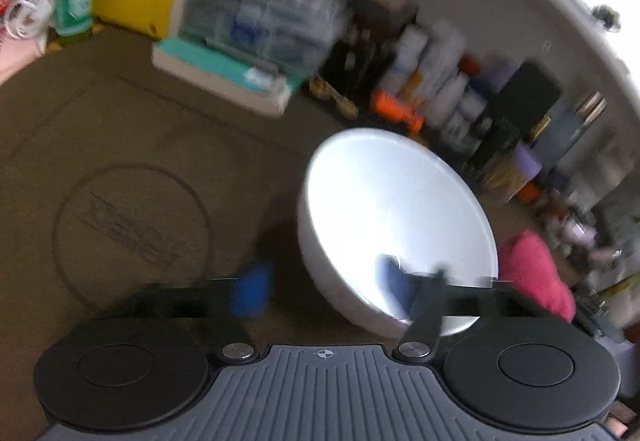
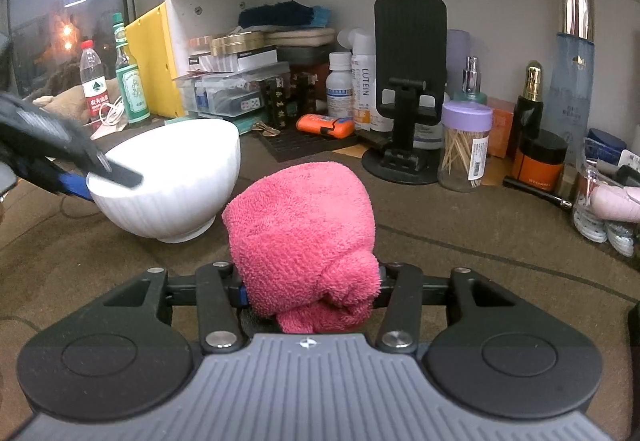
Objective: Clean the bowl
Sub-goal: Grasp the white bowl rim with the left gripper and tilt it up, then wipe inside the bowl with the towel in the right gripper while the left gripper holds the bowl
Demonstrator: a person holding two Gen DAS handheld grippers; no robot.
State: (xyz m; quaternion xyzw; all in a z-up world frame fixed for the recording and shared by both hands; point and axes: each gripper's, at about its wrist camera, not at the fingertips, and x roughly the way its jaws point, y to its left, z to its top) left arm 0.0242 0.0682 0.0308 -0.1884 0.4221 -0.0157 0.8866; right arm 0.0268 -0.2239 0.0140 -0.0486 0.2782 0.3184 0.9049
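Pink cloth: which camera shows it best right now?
The right wrist view: the pink cloth fills the centre, sharp, clamped in the right gripper. The left wrist view shows only a blurred piece of it behind the white bowl.

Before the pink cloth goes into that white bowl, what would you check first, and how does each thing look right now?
1. Cloth held: ok. The right gripper is shut on the pink cloth.
2. Bowl gripped: ok. The left gripper straddles the rim of the white bowl, one finger inside, one outside.
3. Bowl tilted toward the cloth: ok. It leans, opening raised, in the right wrist view.
4. Bowl inside free of other items: ok, only the finger shows.
5. Path between cloth and bowl: ok, bare brown mat lies between.
6. Dirt left in the bowl: cannot tell, the left wrist view is blurred.
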